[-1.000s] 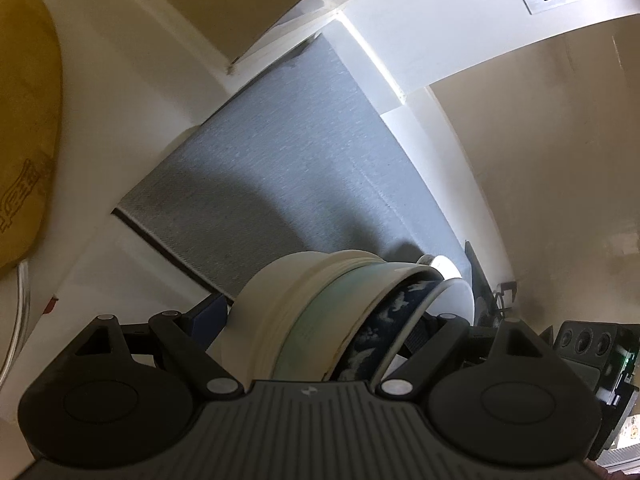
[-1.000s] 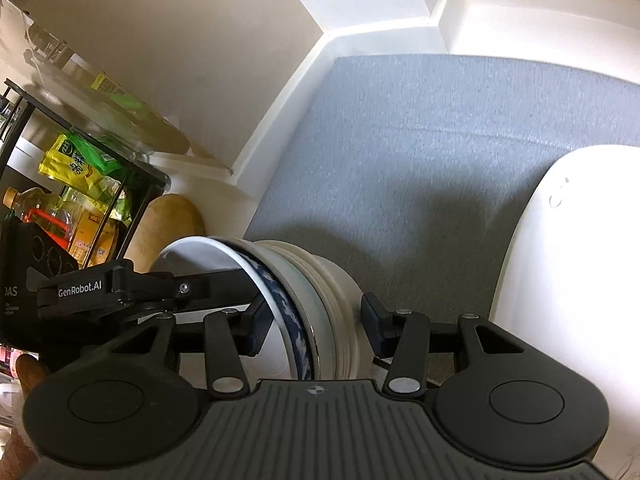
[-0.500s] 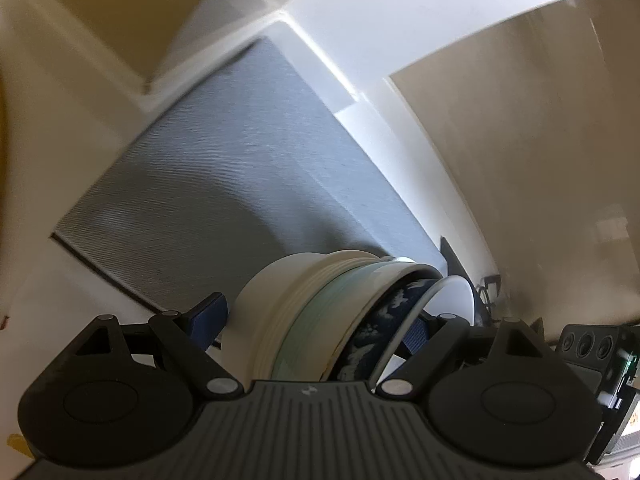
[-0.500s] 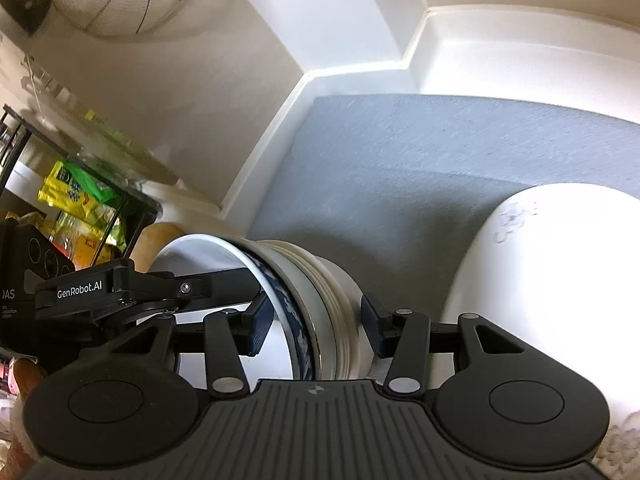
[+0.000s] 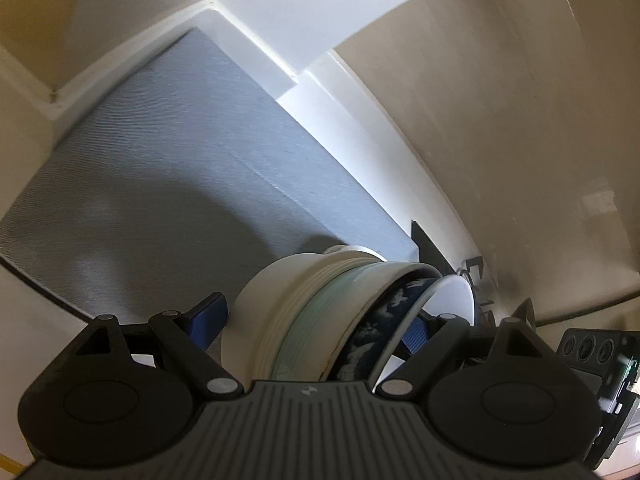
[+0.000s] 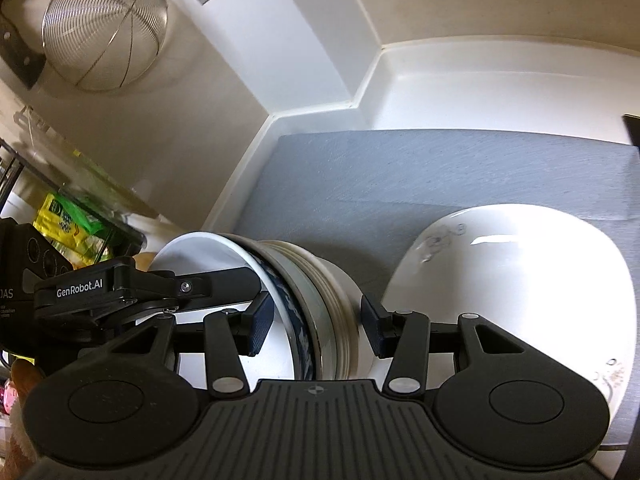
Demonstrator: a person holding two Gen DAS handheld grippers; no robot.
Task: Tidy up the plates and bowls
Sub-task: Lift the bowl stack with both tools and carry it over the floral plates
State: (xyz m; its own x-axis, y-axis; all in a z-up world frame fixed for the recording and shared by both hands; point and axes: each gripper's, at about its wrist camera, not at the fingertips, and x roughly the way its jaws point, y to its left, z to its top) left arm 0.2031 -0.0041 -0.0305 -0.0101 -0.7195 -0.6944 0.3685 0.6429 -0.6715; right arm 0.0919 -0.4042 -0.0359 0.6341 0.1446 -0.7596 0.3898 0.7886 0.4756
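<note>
A grey mat (image 6: 460, 172) covers the white counter (image 6: 480, 100) in the corner. On it lies a large white plate (image 6: 520, 288); beside it, the nested bowl stack (image 5: 320, 320) is gripped by left gripper (image 5: 316, 324) and right gripper (image 6: 314, 326), jaws straddling it.

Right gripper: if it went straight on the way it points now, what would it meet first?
The right gripper already straddles the stack of bowls, so the bowls fill its line. Beyond them lies the grey mat, probably next; depth is unclear.
</note>
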